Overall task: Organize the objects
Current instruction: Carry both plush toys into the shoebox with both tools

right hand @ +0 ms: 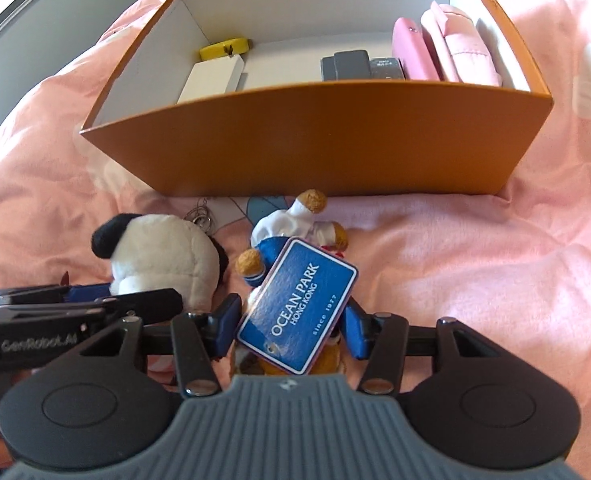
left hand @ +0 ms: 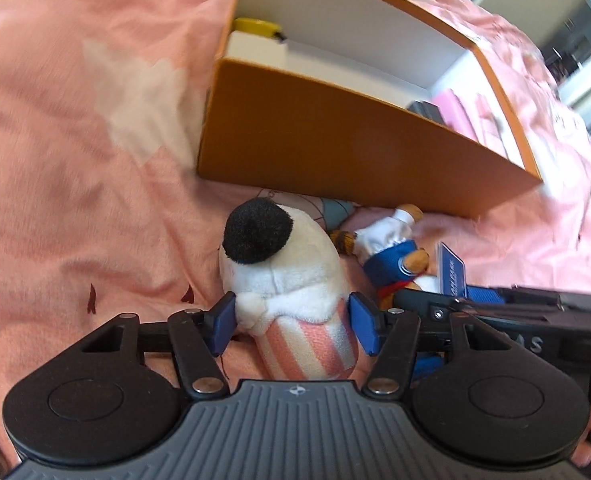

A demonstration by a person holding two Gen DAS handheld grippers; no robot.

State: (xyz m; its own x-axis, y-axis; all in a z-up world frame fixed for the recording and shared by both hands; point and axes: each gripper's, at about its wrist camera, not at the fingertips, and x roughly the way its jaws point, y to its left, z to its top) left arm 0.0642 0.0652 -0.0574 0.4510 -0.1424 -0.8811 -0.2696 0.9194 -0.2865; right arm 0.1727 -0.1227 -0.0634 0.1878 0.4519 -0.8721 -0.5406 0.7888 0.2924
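Observation:
A white panda plush (left hand: 283,268) with a black ear and a pink-striped base lies on the pink bedspread. My left gripper (left hand: 293,326) has its blue pads against both sides of it. A small bear plush in blue and white (right hand: 295,236) with a blue "Ocean Park" tag (right hand: 299,304) lies beside it. My right gripper (right hand: 291,326) has its pads around the bear and its tag. The orange box (right hand: 315,144) stands just beyond both toys. The panda also shows in the right wrist view (right hand: 163,260), and the bear in the left wrist view (left hand: 391,248).
The box (left hand: 335,140) holds a yellow round item (right hand: 225,48), a white box (right hand: 211,78), grey items (right hand: 349,66) and pink cases (right hand: 447,46). A key ring (right hand: 201,216) lies by the panda. Pink bedspread (right hand: 495,260) surrounds everything.

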